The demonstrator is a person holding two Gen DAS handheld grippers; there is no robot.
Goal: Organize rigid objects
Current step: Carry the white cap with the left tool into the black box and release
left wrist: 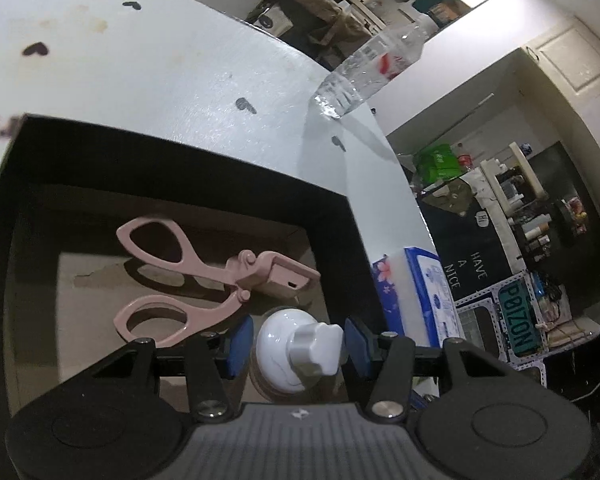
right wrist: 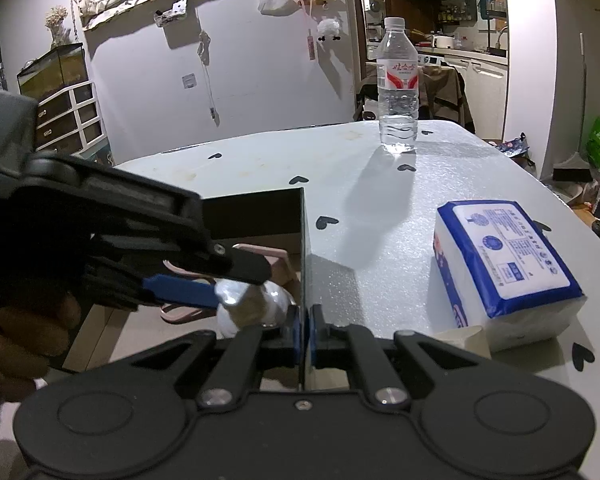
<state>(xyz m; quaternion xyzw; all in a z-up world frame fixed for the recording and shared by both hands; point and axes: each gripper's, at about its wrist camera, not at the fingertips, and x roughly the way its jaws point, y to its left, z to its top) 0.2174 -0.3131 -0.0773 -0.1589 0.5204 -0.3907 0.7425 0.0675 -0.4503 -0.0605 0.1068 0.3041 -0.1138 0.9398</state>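
A black open box (left wrist: 332, 216) sits on the pale table, with pink scissors-like tongs (left wrist: 188, 276) lying on its brown floor. My left gripper (left wrist: 298, 344) is shut on a small white bottle with a knobbed cap (left wrist: 300, 350), held just inside the box at its near right corner. In the right wrist view the same left gripper (right wrist: 236, 288) reaches in from the left with the white bottle (right wrist: 252, 304) between its blue pads. My right gripper (right wrist: 305, 334) is shut on the box's right wall (right wrist: 305, 240), pinching its thin edge.
A clear water bottle (right wrist: 398, 88) stands at the far side of the table (right wrist: 380, 200). A blue-and-white tissue pack (right wrist: 504, 264) lies right of the box, near the table's right edge. A person's hand (right wrist: 16, 336) holds the left gripper at the left.
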